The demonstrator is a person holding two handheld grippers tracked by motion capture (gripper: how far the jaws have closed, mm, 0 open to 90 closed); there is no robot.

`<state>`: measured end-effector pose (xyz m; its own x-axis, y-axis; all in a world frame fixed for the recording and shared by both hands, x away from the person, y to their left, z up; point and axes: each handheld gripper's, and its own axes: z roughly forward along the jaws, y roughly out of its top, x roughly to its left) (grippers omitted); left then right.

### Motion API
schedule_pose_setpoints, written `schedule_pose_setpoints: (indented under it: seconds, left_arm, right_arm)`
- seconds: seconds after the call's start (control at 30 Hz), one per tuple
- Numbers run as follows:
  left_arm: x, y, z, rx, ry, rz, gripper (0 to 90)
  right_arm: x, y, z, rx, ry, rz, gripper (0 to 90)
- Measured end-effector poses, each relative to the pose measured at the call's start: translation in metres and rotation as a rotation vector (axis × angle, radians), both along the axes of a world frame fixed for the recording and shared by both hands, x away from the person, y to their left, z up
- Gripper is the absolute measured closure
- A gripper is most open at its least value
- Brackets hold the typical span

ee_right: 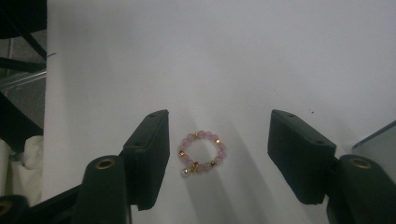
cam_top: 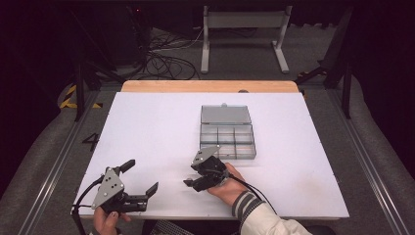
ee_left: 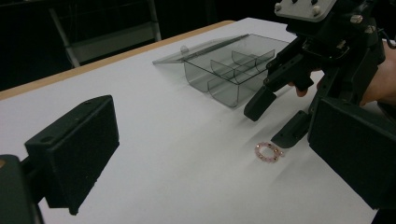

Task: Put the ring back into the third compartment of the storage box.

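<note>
Bracelet flat, pearl toward cam.

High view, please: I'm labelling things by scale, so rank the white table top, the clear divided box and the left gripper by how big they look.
1. White table top, by far the largest.
2. Clear divided box, lid open.
3. Left gripper, slightly smaller in look, though it sits nearer the camera, so that gap is unsure.

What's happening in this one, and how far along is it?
A person works at a white table with a gripper in each hand. The right gripper is lowered over a small pink bead ring lying on the table, its jaws apart on either side and not yet touching it. The left gripper waits open near the table's front edge. A clear compartment box sits beyond with its lid open, and its compartments look empty.
</note>
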<state>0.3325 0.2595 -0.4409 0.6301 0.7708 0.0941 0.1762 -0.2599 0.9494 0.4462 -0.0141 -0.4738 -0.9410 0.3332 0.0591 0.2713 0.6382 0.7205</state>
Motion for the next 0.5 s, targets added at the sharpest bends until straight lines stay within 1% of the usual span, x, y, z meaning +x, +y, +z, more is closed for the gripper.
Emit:
schedule_pose_setpoints:
  seconds: [0.1, 0.13, 0.2, 0.23, 0.27, 0.3, 0.37, 0.43, 0.5]
  left_arm:
    - [-0.0002, -0.0004, -0.0002, -0.001, 0.005, 0.0, 2.5]
    - [-0.0003, -0.0004, -0.0001, 0.0, 0.006, 0.0, 2.5]
    - [0.0, -0.0001, 0.0, 0.001, 0.001, 0.0, 2.5]
    - [0.0, -0.0001, 0.0, 0.001, 0.001, 0.0, 2.5]
    - [0.0, 0.0, 0.0, 0.001, 0.001, 0.001, 2.5]
    - [0.0001, 0.0, 0.0, 0.001, 0.002, 0.0, 2.5]
    - [0.0001, 0.0001, 0.0, 0.001, 0.001, 0.0, 2.5]
    - [0.0, 0.0002, 0.0001, 0.0, 0.002, 0.0, 2.5]
    - [-0.0003, 0.0, 0.0, -0.003, 0.005, -0.001, 2.5]
  right_arm:
    - [0.0003, 0.0009, -0.0011, -0.006, -0.007, -0.002, 43.0]
    - [0.0004, 0.0017, -0.0022, -0.009, -0.012, -0.001, 46.6]
    - [0.0004, 0.0023, -0.0028, -0.015, -0.02, 0.001, 50.3]
    - [0.0004, 0.0023, -0.0028, -0.015, -0.02, 0.001, 50.3]
    - [0.0005, 0.0032, -0.0039, -0.015, -0.025, 0.008, 56.6]
    - [0.0007, 0.0037, -0.0047, -0.009, -0.022, 0.015, 59.9]
    - [0.0002, 0.0051, -0.0053, -0.006, -0.022, 0.021, 63.3]
    - [0.0001, 0.006, -0.0057, -0.009, -0.039, 0.024, 64.9]
    - [0.0003, 0.0065, -0.0064, -0.015, -0.046, 0.022, 67.5]
